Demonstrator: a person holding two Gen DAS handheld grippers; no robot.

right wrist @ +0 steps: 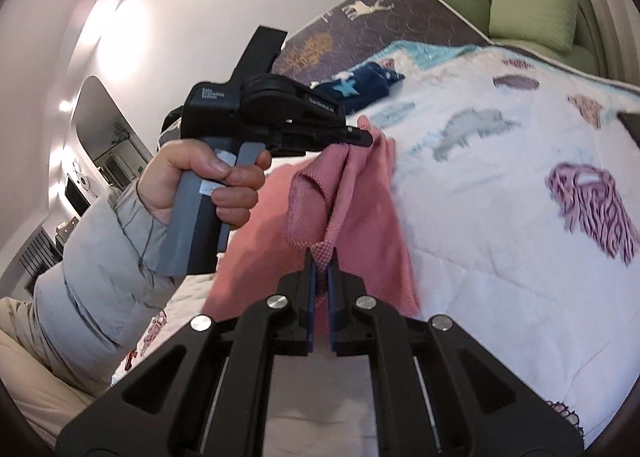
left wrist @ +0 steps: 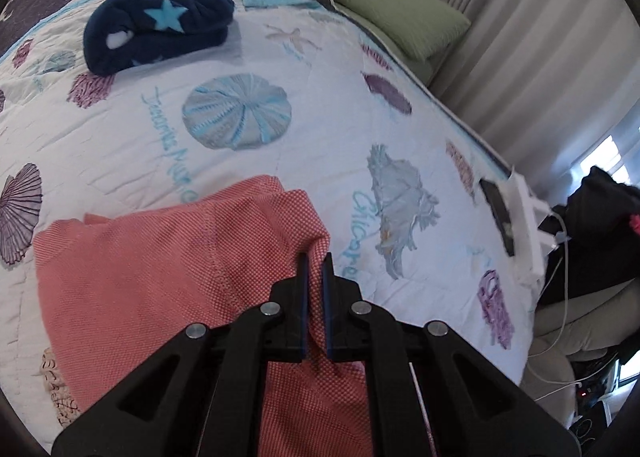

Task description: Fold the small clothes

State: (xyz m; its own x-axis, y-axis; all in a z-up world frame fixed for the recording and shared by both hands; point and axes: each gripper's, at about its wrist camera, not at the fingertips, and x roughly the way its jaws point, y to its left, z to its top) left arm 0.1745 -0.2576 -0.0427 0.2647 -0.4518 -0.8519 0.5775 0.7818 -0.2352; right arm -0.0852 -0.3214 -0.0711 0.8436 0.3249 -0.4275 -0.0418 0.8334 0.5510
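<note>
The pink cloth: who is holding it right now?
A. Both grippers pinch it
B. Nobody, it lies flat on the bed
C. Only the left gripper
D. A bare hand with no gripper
A: the pink cloth runs between the closed fingers of the left gripper, and the right gripper also pinches a fold of it, lifting it off the quilt.
</note>
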